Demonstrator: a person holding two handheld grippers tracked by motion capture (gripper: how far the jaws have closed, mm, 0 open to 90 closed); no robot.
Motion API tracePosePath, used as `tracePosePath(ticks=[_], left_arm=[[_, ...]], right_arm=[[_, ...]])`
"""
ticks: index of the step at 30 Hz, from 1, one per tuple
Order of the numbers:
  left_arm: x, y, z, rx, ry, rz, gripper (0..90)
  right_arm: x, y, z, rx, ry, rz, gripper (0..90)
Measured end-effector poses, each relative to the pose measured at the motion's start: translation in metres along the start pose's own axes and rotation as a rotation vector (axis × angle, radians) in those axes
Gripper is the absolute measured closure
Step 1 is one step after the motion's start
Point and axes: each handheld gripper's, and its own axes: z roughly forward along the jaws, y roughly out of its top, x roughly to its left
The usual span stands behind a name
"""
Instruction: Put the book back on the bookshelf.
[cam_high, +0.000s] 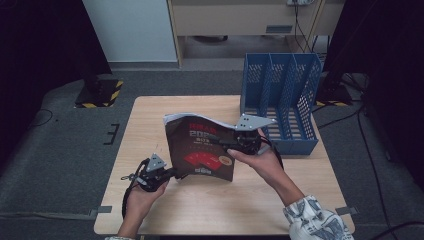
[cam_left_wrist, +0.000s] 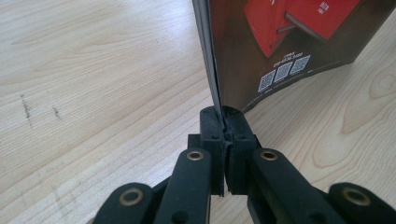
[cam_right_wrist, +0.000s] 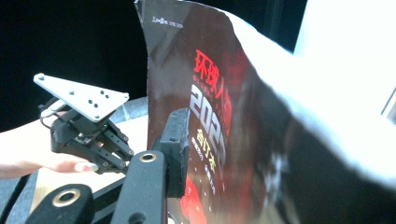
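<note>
The left gripper is pinching the bottom corner of the dark book, jaws closed on it; the right gripper is clamping its cover higher up, lifting it above the table. Next, probably, steering it upright into the blue file rack

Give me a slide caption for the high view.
Two handheld grippers lift a dark book above a wooden table beside a blue file rack.

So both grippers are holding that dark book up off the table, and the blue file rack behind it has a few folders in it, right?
Not quite: the blue file rack stands empty, as the high view shows. The rest holds: the left gripper pinches the book at its lower corner and the right gripper grips its far edge, holding it above the table.
</note>
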Motion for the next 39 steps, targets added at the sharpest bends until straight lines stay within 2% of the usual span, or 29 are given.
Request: tracePosePath(ticks=[3, 5, 16, 30, 39], left_arm=[[0.0, -0.0001, 0.0001, 0.0, 0.001, 0.001, 88.1], [-0.0003, 0.0, 0.0002, 0.0, 0.002, 0.003, 88.0], [-0.0019, 0.0002, 0.0011, 0.003, -0.001, 0.019, 88.0], [-0.0013, -0.0007, 0.0016, 0.007, -0.001, 0.01, 88.0], [-0.0004, -0.0015, 0.0018, 0.003, -0.008, 0.004, 87.9]], right_arm=[[0.0005, 0.0034, 0.0013, 0.007, 0.026, -0.007, 63.2], [0.0003, 0.0048, 0.002, 0.01, 0.027, -0.013, 63.5], [-0.0009, 0.0061, 0.0065, -0.003, 0.06, -0.006, 73.0], [-0.0002, 0.0059, 0.0075, -0.017, 0.046, 0.0, 84.9], [-0.0001, 0.007, 0.0082, -0.013, 0.028, -0.013, 86.8]])
